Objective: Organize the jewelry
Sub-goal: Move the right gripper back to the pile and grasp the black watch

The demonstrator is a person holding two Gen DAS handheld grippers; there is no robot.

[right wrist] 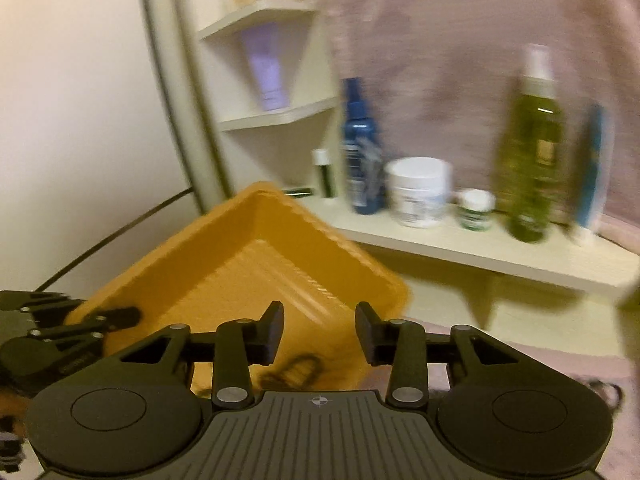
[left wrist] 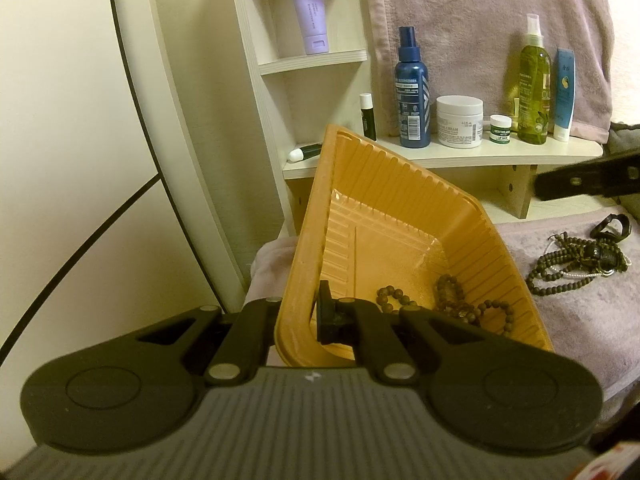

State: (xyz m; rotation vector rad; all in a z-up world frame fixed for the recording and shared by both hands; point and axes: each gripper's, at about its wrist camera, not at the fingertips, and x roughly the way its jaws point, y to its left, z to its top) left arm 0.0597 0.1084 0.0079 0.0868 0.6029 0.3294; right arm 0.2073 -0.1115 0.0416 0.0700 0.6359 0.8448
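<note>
orange plastic tray (left wrist: 400,216), tilted and pinched at its near rim by the left gripper (left wrist: 298,316), already holds bead bracelets (left wrist: 448,304), so the right gripper (right wrist: 319,332), jaws parted and empty above it, should reach right for the bead pile (left wrist: 576,264) on the towel (left wrist: 580,320).

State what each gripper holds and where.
Left gripper clamps the orange tray by its near rim. Right gripper is open, holding nothing.
</note>
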